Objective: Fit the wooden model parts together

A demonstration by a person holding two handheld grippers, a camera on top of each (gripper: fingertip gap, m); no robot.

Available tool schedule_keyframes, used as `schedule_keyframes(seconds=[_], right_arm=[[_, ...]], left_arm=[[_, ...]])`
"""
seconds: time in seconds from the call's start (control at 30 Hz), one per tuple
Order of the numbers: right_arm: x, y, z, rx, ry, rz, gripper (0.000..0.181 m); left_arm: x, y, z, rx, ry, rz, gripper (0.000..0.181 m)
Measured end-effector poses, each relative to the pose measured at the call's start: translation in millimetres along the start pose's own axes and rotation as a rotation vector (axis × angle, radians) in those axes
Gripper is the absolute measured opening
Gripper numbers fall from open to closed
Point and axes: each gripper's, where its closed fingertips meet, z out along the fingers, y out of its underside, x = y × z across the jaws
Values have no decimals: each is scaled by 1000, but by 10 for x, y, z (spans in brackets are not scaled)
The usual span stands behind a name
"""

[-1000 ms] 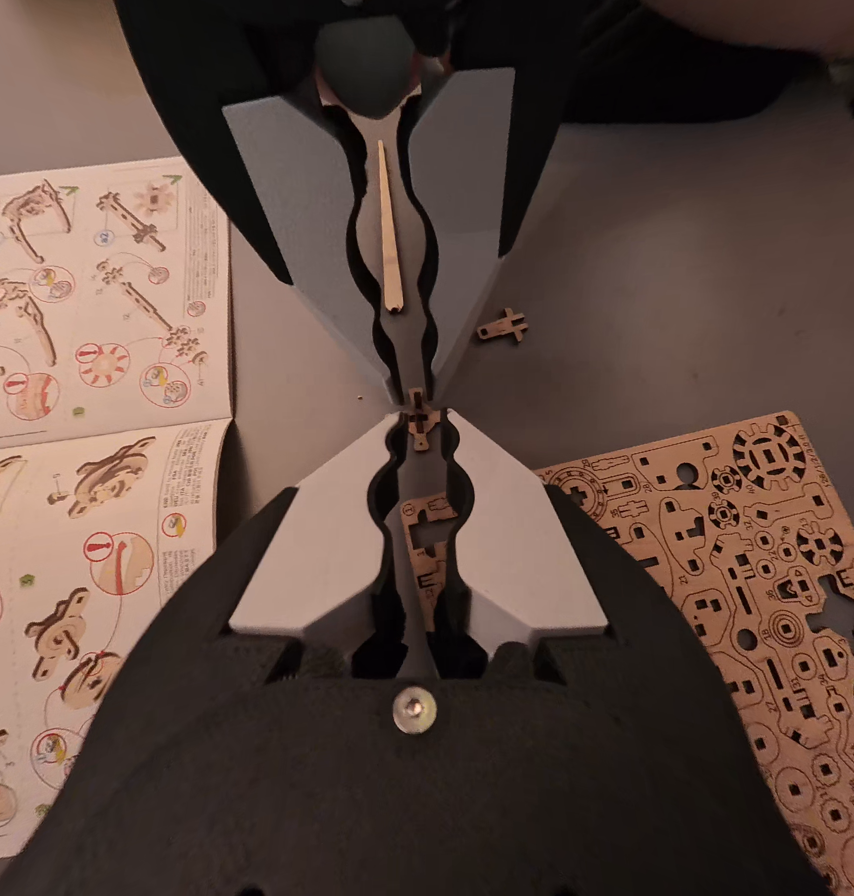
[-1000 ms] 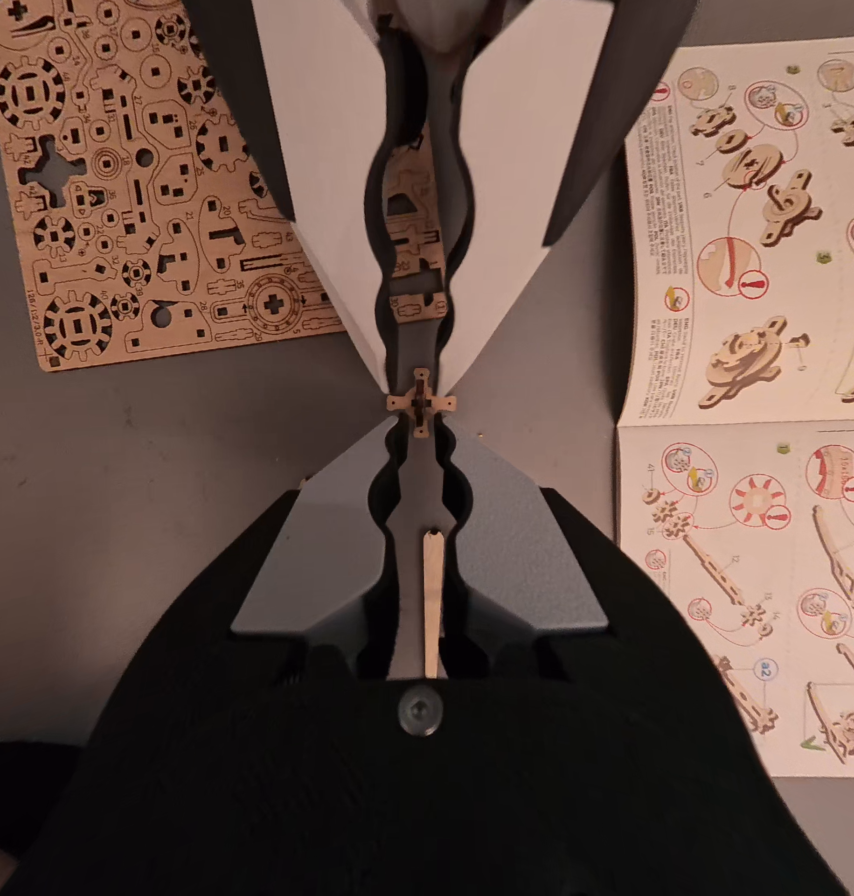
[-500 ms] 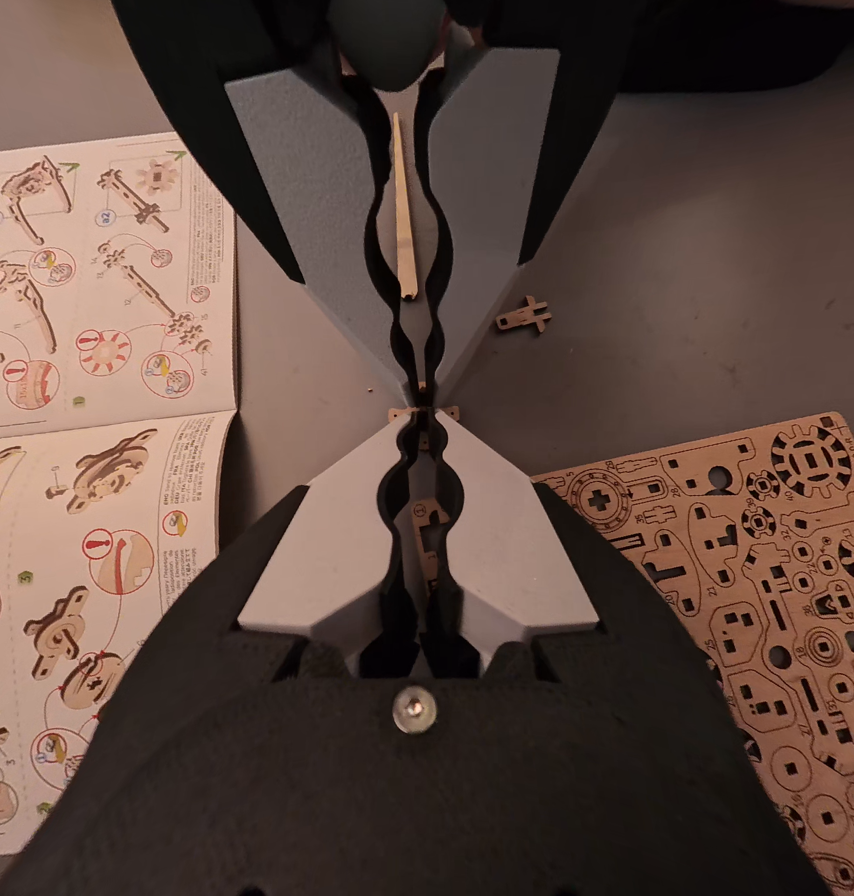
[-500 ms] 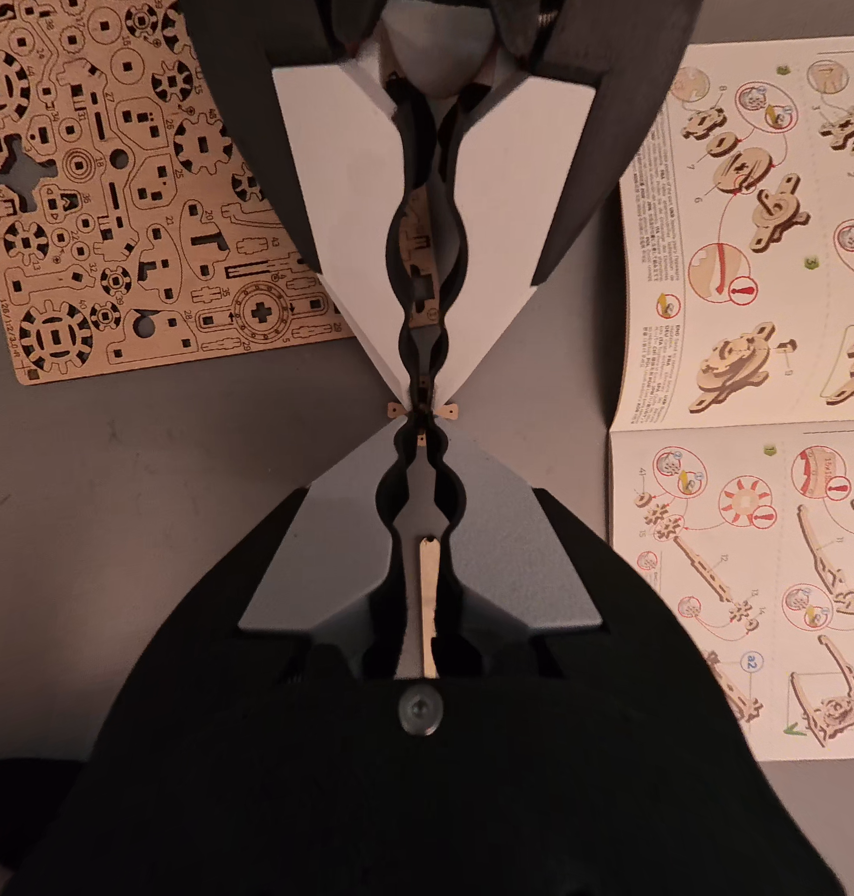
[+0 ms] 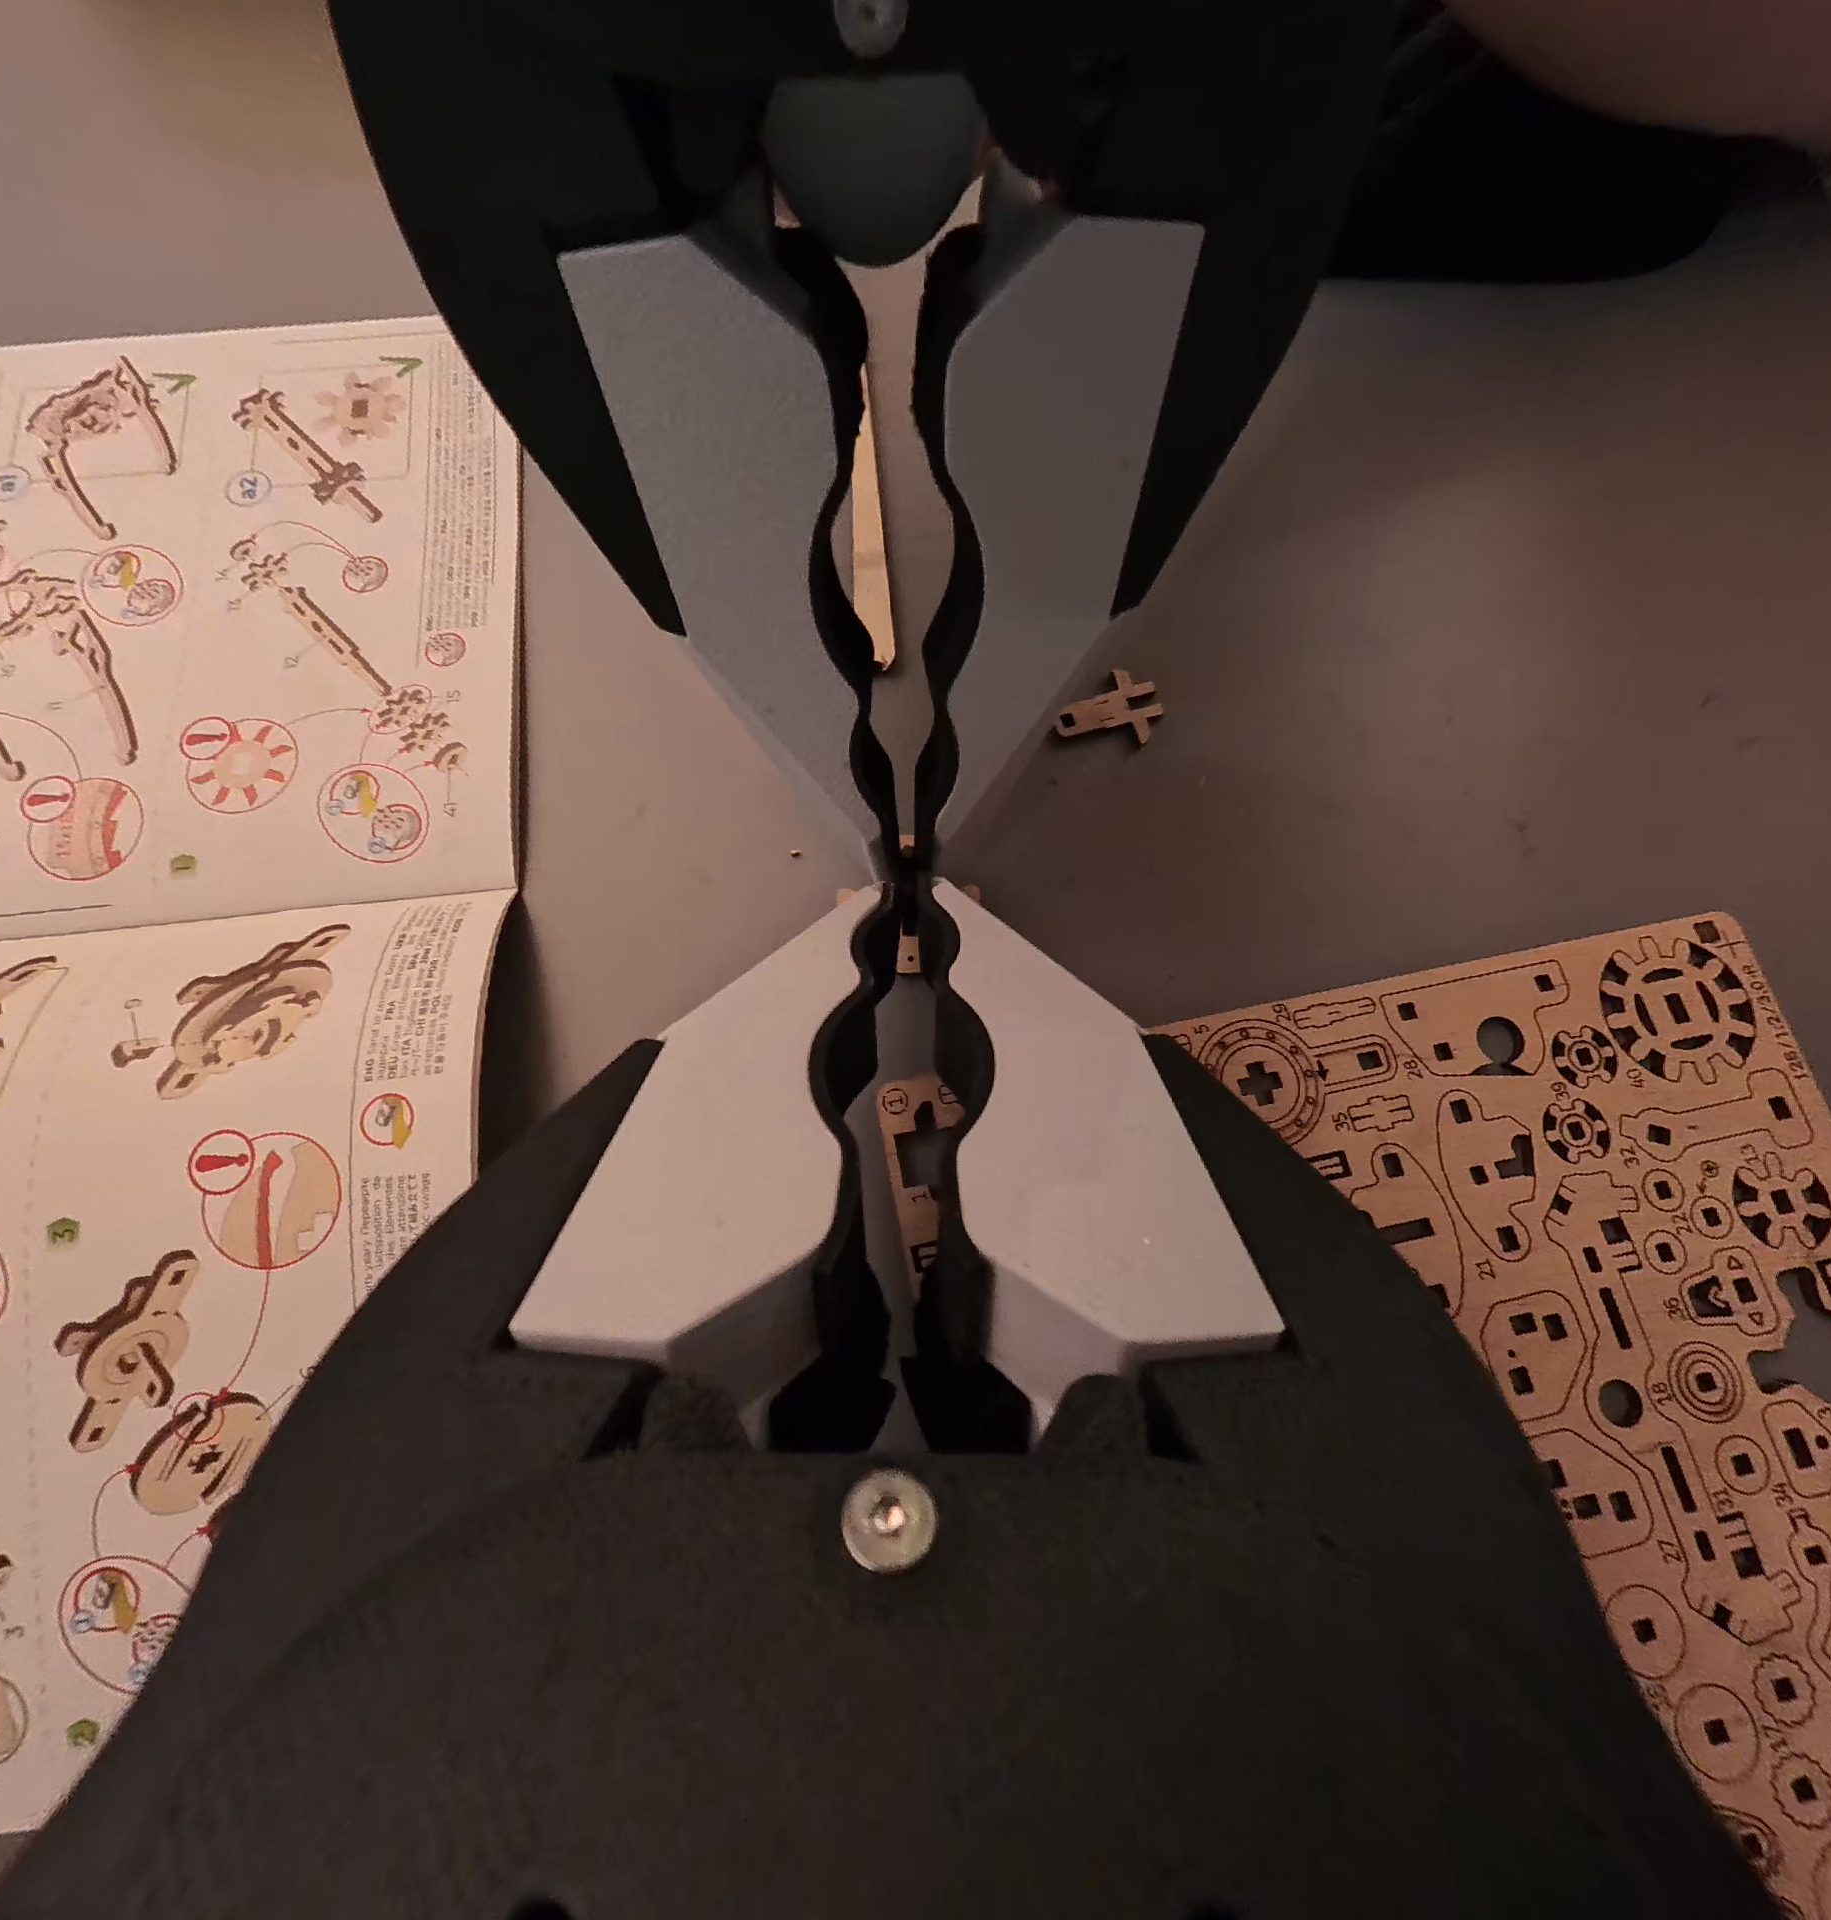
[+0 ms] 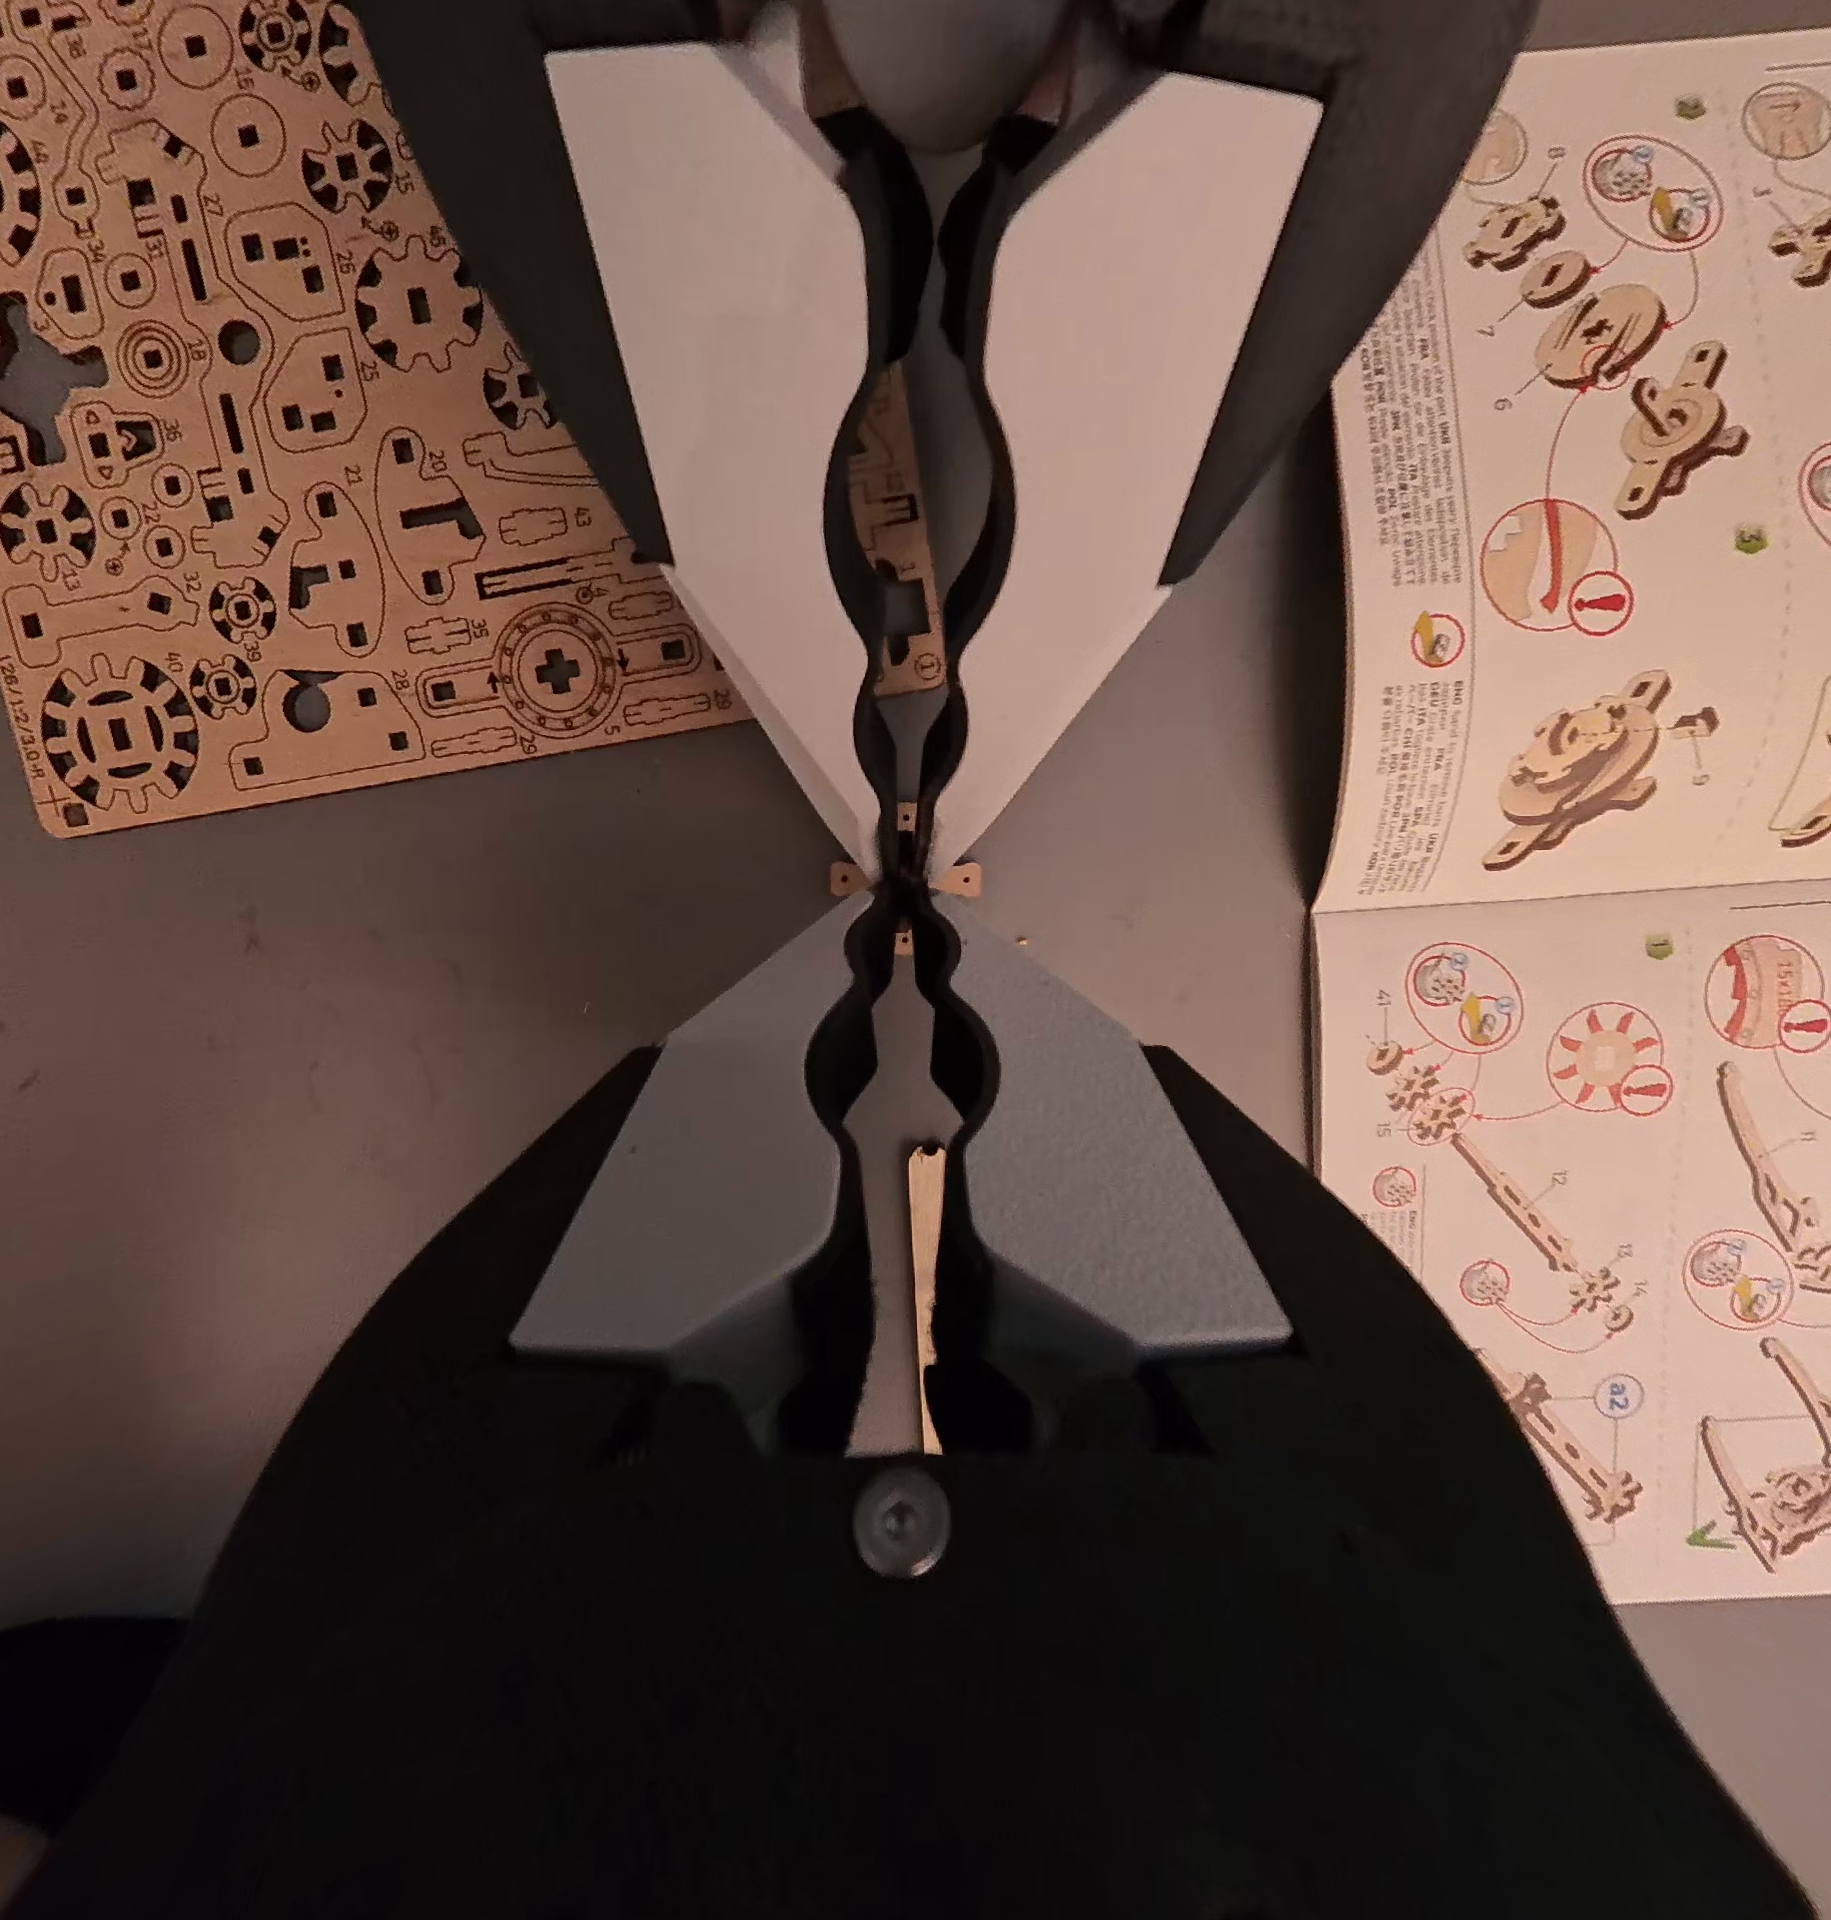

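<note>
Tips closed the gap since a second ago: left gripper (image 5: 906, 914) and right gripper (image 6: 903, 914) met nose-to-nose above the table (image 5: 1462, 582), both clamped on the small cross-shaped wooden part (image 6: 906, 878); mating looked nearly seated.

Looks like a hobby worktable: grey tabletop (image 5: 1513, 623) with laser-cut plywood parts sheet (image 5: 1617, 1299) and open illustrated assembly booklet (image 5: 215, 727).

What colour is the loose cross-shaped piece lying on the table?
Light tan wood with dark laser-cut edges: the loose cross-shaped piece, seen best in the left wrist view.
</note>
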Motion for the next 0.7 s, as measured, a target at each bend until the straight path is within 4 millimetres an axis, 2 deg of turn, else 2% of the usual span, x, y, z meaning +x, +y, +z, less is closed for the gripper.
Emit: schedule_keyframes(seconds=[0.7], right_arm=[[13, -2, 2, 2, 2, 14, 1]], left_arm=[[-10, 27, 0, -16, -21, 36, 1]])
